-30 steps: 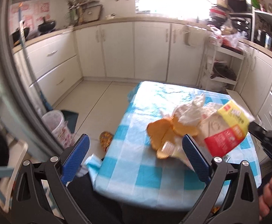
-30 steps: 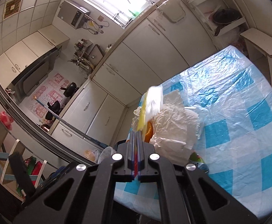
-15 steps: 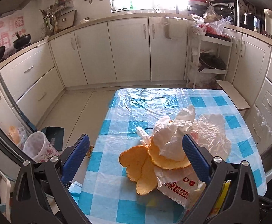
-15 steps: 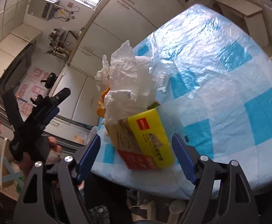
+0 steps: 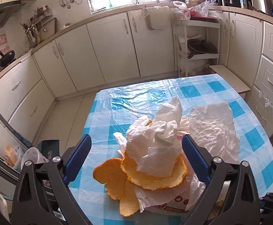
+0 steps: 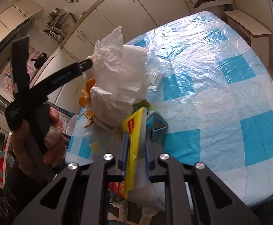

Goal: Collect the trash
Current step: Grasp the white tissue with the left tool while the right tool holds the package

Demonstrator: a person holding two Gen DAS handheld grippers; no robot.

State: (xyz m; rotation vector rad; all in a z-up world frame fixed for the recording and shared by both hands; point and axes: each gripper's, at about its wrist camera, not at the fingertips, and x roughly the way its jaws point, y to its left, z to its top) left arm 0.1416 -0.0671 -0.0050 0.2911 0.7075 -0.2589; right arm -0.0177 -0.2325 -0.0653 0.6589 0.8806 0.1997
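A trash pile lies near the front of the blue checked table (image 5: pixel 192 91): crumpled white tissue (image 5: pixel 155 144) on orange peels (image 5: pixel 117 178) and a printed wrapper (image 5: pixel 166 200). My left gripper (image 5: pixel 136 150) straddles the pile, its jaws closing; the left pad (image 5: pixel 78 155) stands clear of it. In the right wrist view one left finger (image 6: pixel 69 72) reaches the tissue (image 6: pixel 123 69). My right gripper (image 6: pixel 136 136) is closing, its pads pressed on a yellow packet (image 6: pixel 134 129) at the table's edge.
A flat tissue (image 5: pixel 213 129) lies right of the pile, and a blue carton (image 6: pixel 156 123) beside the packet. A lined bin (image 5: pixel 29 155) stands on the floor at the left. A white rack (image 5: pixel 198 43) and a wooden stool (image 5: pixel 230 78) stand behind the table.
My left gripper has come in low over the pile from the left. My right gripper held the yellow packet up, opened with it lying at the table's edge, then closed on it again.
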